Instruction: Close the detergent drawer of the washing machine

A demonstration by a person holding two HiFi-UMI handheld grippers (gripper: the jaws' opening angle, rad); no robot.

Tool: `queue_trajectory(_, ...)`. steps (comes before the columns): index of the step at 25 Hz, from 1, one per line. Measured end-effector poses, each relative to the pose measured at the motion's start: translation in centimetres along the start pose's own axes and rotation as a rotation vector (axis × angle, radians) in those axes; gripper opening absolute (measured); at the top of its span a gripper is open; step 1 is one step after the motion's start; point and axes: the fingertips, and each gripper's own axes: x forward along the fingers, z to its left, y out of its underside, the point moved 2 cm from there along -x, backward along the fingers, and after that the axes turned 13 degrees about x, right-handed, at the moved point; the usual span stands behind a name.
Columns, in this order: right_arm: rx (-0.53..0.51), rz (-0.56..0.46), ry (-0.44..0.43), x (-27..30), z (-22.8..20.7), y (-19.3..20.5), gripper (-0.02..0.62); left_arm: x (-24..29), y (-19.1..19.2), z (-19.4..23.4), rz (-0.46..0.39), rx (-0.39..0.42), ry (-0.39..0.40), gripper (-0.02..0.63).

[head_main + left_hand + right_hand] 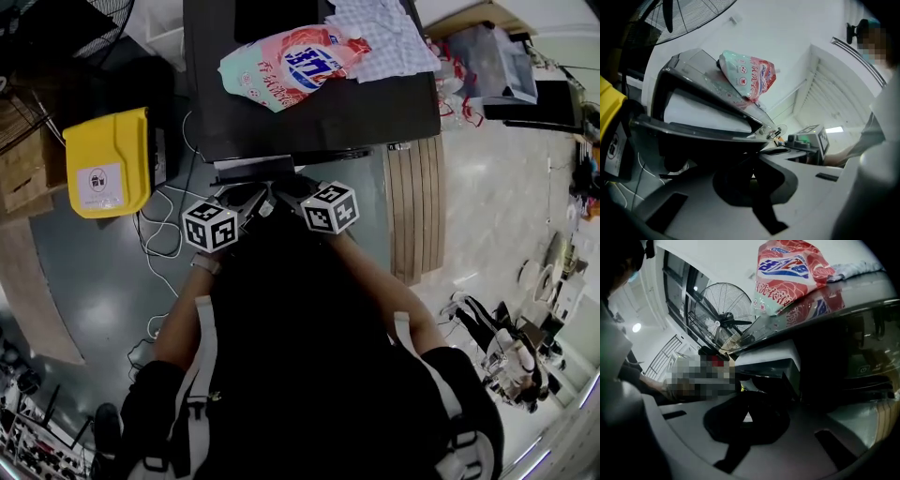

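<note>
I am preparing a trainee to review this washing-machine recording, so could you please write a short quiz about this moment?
1. True or false: the detergent drawer is fully pushed in.
2. What lies on top of the washing machine beside the checked cloth? A) a detergent bag B) a bottle C) a basket
3. Fill in: the jaws of the left gripper and of the right gripper are ____, with nothing held between them.
Key: 1 false, it sticks out of the machine's front; 2 A; 3 together.
</note>
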Motion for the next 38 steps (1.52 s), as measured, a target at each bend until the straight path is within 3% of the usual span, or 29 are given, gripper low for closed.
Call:
queue_trajectory(4,-0.024,0.056,-0.015,0.6,0.2,-0.1,0.015,0.2,-0.2,0.3,0.000,-0.018,0.002,0.008)
queue_trajectory(11,0.036,-0.026,-0.008,0.2,-1.1,-3.2,0.015,-0.7,-2.4,3.0,-0.104,-0.106,-0.069,0.008)
queue_trajectory(30,0.023,0.112,-0.038,2.2,-0.8,-3.4,0.015,1.2,-2.5,3.4,0.009,-0.082,-0.008,0.008)
queue_trajectory(38,0.030,0.094,-0.034,2.1,-1.5,-4.8,0.015,1.8,-3.4,4.3,0.003,-0.084,-0.022,0.008)
